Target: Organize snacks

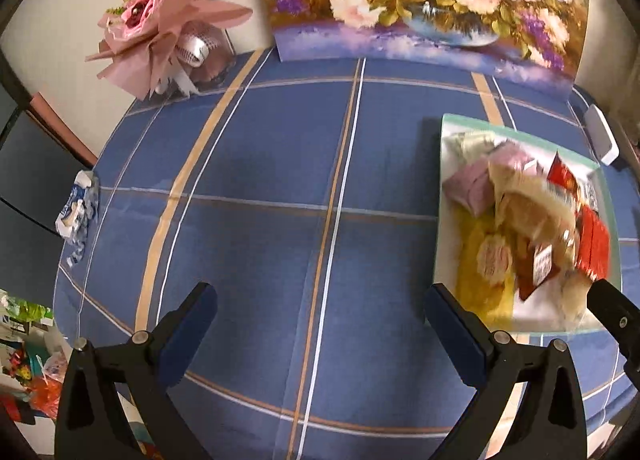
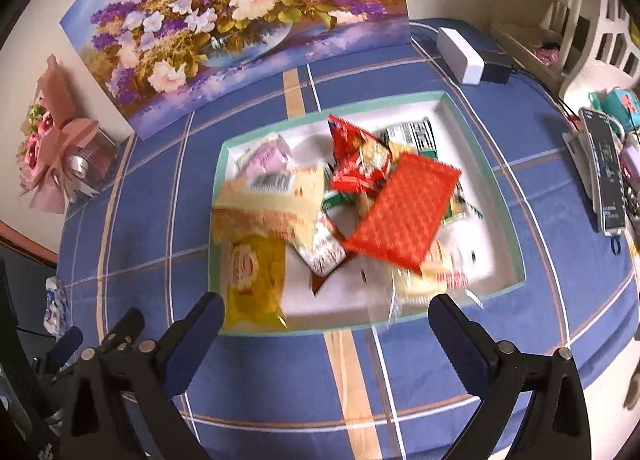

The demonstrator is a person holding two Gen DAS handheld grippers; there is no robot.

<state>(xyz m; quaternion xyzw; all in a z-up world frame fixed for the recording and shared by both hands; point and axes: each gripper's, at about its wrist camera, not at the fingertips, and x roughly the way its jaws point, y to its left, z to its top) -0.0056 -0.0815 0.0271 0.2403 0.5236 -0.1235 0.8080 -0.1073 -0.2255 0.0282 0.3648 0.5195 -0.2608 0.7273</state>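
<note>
A table covered with a blue checked cloth [image 1: 280, 164] stands against a pale wall, and a large flower painting [image 2: 240, 20] leans along its far edge. The left gripper [image 1: 320, 324] hangs over bare cloth near the table's front edge, its two fingers spread wide with nothing between them. The right gripper [image 2: 326, 324] is likewise wide open and empty, hovering at the near edge of a shallow white tray [image 2: 472, 116] with a green rim.

The snacks lie heaped inside that tray, which sits toward the table's right side. A yellow packet [image 2: 256, 280] rests in the tray's near left corner. A cream packet [image 2: 276, 200] overlaps it from behind. A red patterned packet [image 2: 400, 212] lies tilted across the middle of the pile, with another red packet [image 2: 356, 156] behind it and a pale pink one [image 2: 268, 152] toward the far left corner. Parts of the pile are blurred.

At the table's far left corner stands a pink bouquet [image 1: 160, 20] in paper wrap. A white box [image 2: 460, 54] lies at the far right corner, beyond the tray. A crumpled blue and white wrapper [image 1: 78, 208] sits at the left edge.
</note>
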